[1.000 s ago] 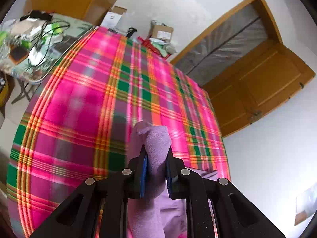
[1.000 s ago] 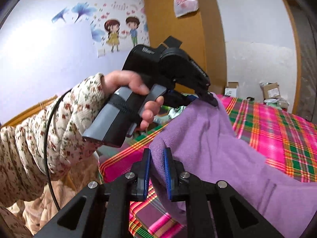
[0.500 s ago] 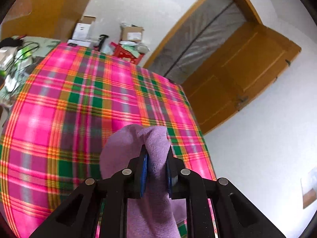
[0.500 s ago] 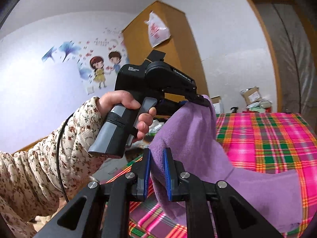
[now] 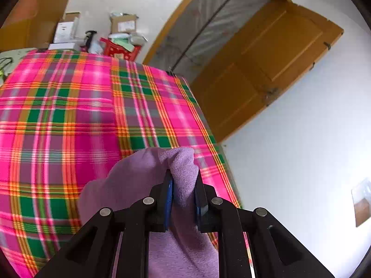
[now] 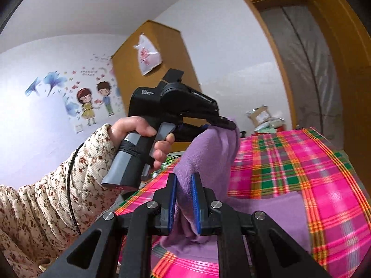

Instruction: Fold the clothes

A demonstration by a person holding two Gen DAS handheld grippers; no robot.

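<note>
Both the left gripper (image 5: 183,194) and right gripper (image 6: 184,199) clench a purple fleece garment (image 6: 208,153) above the plaid bedspread (image 5: 69,120) at frame centre; uneven tension could skew the fold.

black tongs (image 6: 184,205), floral sleeve (image 6: 46,199)

Light: we see both views bright and even, daylight-like, no hard shadows.
Glare: we find the white wall (image 5: 301,150) nearly washed out.
Blur: we see the plaid bedcover (image 5: 69,115) smeared with motion.
Edges: we note strong fisheye bending, black corners.
Focus: near gripper parts sharp.
</note>
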